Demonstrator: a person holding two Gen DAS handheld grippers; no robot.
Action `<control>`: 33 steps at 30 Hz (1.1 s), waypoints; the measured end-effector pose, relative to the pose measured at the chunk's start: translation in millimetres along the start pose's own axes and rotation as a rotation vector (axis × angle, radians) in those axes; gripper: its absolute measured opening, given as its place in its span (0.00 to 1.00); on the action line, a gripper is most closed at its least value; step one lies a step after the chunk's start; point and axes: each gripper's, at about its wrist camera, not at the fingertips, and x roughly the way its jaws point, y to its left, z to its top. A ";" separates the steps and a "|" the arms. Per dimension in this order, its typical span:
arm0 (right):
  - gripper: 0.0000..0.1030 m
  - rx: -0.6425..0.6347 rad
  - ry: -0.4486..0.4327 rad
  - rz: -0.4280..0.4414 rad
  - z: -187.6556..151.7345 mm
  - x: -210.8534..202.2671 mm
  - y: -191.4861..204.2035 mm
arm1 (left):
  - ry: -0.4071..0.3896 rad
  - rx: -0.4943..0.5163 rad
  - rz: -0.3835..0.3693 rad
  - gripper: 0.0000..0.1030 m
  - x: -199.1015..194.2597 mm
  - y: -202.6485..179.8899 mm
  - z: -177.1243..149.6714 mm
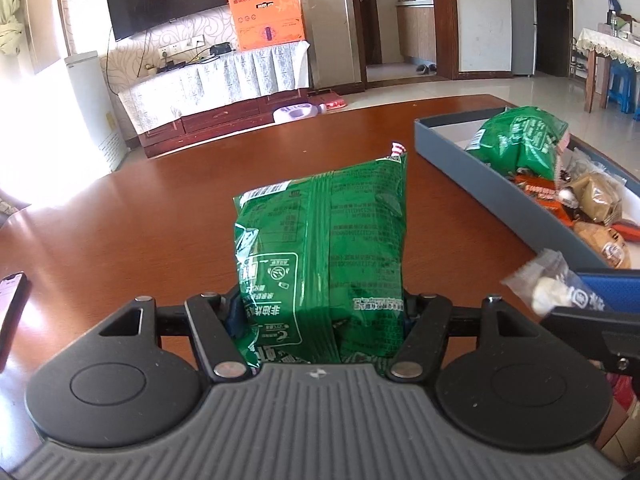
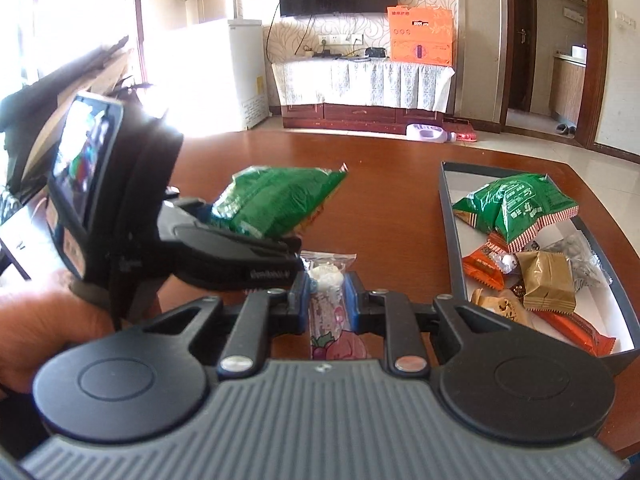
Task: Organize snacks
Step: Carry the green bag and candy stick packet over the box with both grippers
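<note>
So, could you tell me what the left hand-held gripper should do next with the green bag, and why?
Probably carry it right, over the grey box and release. The left hand-held gripper is shut on the green bag, held above the table; other snacks already lie there.

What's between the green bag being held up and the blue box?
Just bare brown table between the green bag in the left gripper and the blue box, seen from the left wrist.
</note>
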 end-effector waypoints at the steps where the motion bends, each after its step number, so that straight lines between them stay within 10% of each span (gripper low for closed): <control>1: 0.22 0.004 -0.008 -0.002 -2.2 -5.5 0.6 | -0.001 -0.001 -0.004 0.68 0.0 -2.3 1.2; 33: 0.22 0.082 -0.109 -0.083 -6.3 -35.5 -37.2 | -0.077 0.081 -0.060 0.68 -12.9 -43.0 25.5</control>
